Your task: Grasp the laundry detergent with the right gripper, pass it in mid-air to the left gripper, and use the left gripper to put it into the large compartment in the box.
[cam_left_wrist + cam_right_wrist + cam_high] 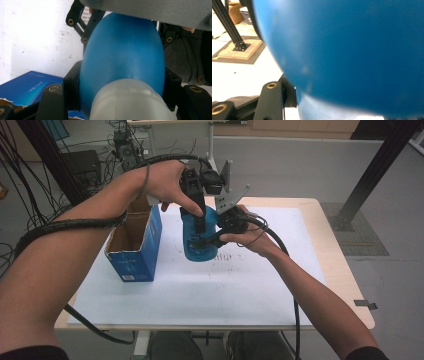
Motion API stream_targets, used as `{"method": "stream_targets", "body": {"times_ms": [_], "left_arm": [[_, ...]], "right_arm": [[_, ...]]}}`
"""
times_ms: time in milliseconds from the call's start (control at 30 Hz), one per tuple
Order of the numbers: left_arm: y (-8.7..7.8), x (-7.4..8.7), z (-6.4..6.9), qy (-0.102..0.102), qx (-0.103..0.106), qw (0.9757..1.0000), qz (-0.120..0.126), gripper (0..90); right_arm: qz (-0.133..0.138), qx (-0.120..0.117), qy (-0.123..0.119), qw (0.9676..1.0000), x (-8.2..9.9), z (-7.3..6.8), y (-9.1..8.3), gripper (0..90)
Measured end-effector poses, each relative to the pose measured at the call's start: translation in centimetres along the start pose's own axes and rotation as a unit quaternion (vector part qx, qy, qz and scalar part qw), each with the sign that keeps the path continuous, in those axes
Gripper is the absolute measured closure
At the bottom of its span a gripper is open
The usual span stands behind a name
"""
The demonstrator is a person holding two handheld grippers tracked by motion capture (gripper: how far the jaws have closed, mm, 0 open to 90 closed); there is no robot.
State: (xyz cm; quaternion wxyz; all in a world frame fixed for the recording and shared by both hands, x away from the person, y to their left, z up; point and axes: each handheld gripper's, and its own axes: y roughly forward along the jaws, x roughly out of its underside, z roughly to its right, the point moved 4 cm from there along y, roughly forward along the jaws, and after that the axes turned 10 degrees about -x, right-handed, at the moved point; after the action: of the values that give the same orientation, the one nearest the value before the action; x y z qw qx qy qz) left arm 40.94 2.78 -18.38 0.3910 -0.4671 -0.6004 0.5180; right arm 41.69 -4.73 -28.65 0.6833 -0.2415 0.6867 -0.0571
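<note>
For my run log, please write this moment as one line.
left gripper: shut on bottle | right gripper: shut on bottle | box: open, left of bottle

The smooth blue plastic bottle is blurred at close range in the right gripper view, cut off by three edges; its white ribbed cap is cropped at the bottom of the left gripper view; hands and grippers hide its upper part in the high view.

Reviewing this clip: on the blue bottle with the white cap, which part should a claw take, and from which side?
Probably the smooth blue plastic bottle is best gripped across its rounded belly, from the side, as the right claw does. The body is narrow enough to sit between the jaws. The ribbed white cap suits a second grip from above, as with the left claw.
</note>
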Motion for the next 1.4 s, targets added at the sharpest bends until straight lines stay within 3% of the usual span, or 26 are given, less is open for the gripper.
{"method": "stream_targets", "body": {"times_ms": [533,633,800,867,1100,1333,1400], "left_arm": [[0.0,0.0,0.0,-0.004,-0.001,1.0,-0.002,37.1],[0.0,0.0,0.0,-0.004,-0.002,1.0,0.0,37.1],[-0.2,0.1,-0.1,-0.01,-0.003,0.9999,-0.008,37.1],[-0.3,0.2,-0.3,-0.019,-0.004,0.9998,-0.01,37.0],[-0.9,0.8,-1.5,-0.07,-0.009,0.9974,-0.016,37.0],[-1.8,1.6,-2.7,-0.135,-0.006,0.9906,-0.022,36.9],[-2.2,1.9,-3.1,-0.163,-0.008,0.9862,-0.025,36.9]], "right_arm": [[0.0,0.0,0.001,1.0,0.1,0.1,0.0,42.0],[-0.007,0.001,0.018,0.9998,0.4,0.1,-0.1,33.6],[-0.022,0.015,0.026,0.9993,0.8,-0.2,-1.0,25.6],[-0.025,0.023,0.037,0.9987,0.9,-0.4,-1.8,17.6],[-0.042,0.071,0.077,0.9936,1.6,-0.9,-4.7,10.0],[-0.083,0.113,0.105,0.9845,2.1,-1.5,-7.2,8.3],[-0.096,0.122,0.115,0.9812,2.4,-1.6,-8.0,8.3]]}}
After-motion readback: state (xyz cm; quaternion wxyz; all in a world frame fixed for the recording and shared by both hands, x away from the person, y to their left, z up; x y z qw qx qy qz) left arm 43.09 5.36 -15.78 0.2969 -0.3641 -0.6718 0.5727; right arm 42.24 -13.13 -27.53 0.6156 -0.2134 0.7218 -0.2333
